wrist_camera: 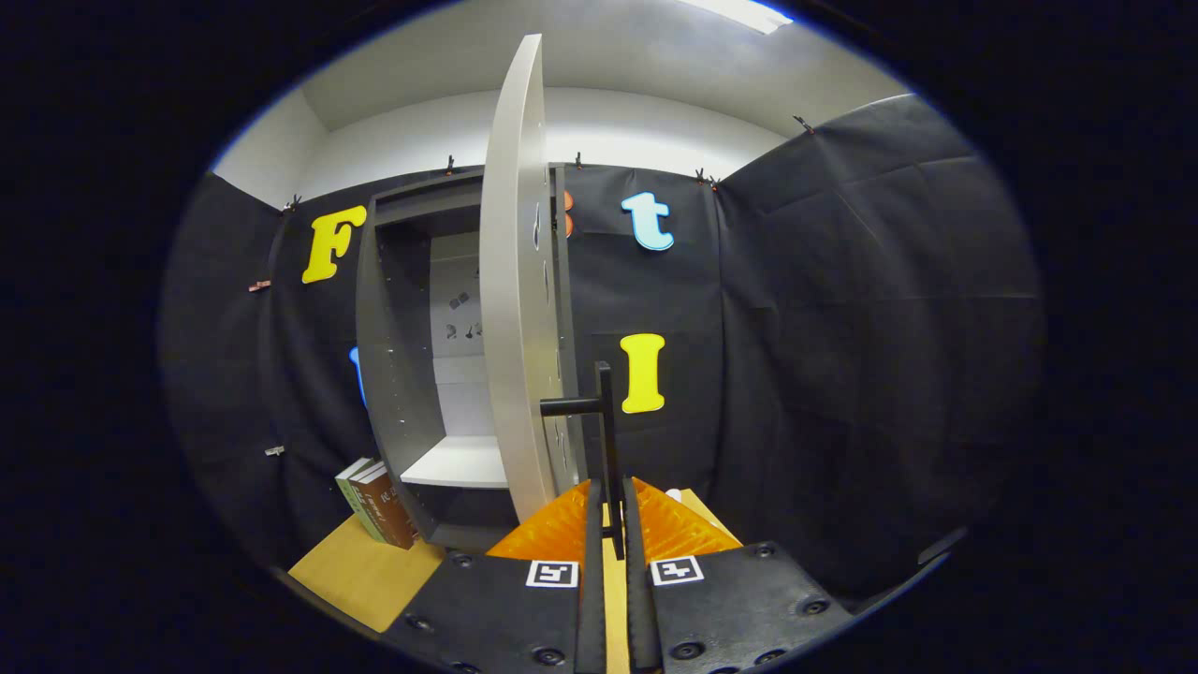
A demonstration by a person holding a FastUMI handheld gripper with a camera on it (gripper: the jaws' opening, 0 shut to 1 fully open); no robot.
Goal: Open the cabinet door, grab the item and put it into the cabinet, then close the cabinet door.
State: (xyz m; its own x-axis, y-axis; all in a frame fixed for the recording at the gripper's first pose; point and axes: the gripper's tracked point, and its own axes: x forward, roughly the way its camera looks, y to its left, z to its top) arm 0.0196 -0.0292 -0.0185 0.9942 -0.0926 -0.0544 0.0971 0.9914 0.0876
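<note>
1. Because the door must swing out, the gripper (610,513) is pinched nearly closed on the black handle (605,412), both orange fingers (547,529) pressing its vertical bar.
2. At 12 o'clock from the fingers the handle's stub joins the door (513,281), which stands edge-on, about half open.
3. At 10 o'clock the cabinet (412,356) shows a bare white shelf (459,463), ready for the item.
4. At 9 o'clock, books (376,501) lean on the cabinet's side on the table (351,571); probably the item.
</note>
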